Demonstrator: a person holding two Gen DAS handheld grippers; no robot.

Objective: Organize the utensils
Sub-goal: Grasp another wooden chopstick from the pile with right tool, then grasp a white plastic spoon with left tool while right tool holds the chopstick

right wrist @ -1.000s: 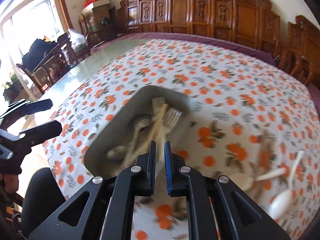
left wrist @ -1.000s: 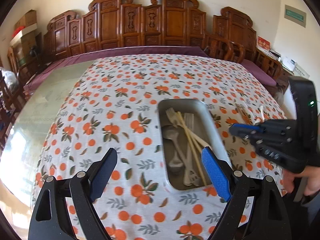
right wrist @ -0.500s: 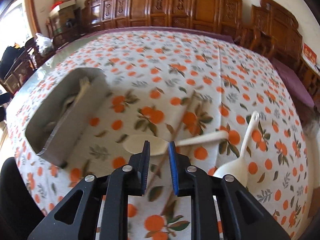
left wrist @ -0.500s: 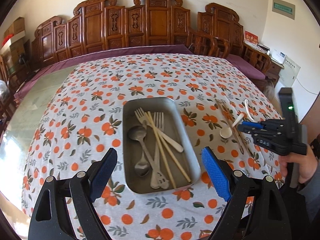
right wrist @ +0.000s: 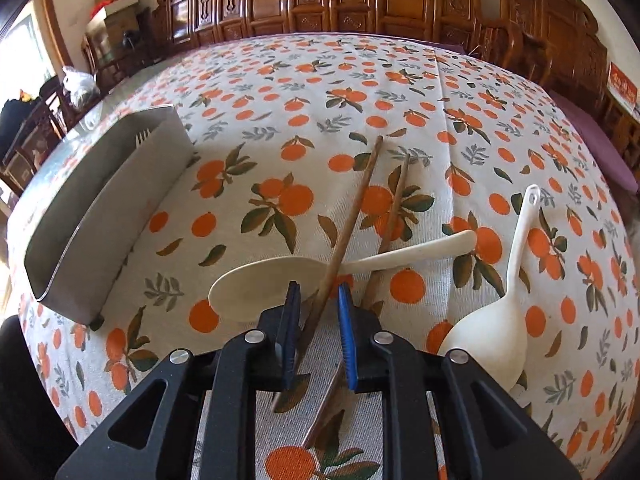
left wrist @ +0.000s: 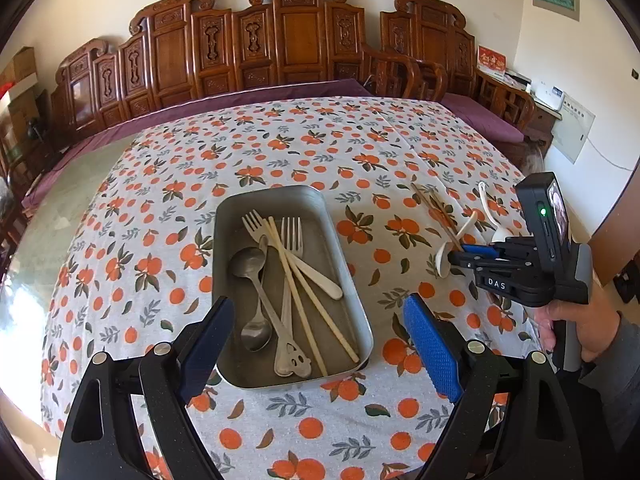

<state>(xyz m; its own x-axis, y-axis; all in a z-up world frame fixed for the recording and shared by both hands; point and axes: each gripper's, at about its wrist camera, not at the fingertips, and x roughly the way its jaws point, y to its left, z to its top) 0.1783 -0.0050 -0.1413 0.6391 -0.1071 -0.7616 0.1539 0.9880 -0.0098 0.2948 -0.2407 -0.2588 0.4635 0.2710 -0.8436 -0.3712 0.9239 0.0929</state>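
Observation:
A metal tray (left wrist: 348, 280) on the orange-print cloth holds forks, spoons and pale chopsticks (left wrist: 308, 292); its side wall shows in the right wrist view (right wrist: 108, 208). To its right lie two brown chopsticks (right wrist: 356, 208), a cream spoon (right wrist: 264, 284) and a white ladle (right wrist: 500, 320). My right gripper (right wrist: 319, 304) is partly open, low over the cloth, its fingers straddling the left brown chopstick where it crosses the cream spoon. It also shows in the left wrist view (left wrist: 460, 254). My left gripper (left wrist: 320, 316) is wide open and empty, above the tray's near end.
Carved wooden chairs (left wrist: 280, 40) line the far side of the table. A bare glass tabletop strip (left wrist: 60, 208) lies left of the cloth. The table's right edge (left wrist: 516, 168) is close behind the loose utensils.
My right gripper swung from over the tray to the loose utensils on the right, lowered, and opened slightly around a brown chopstick. The left gripper drew back and stayed open.

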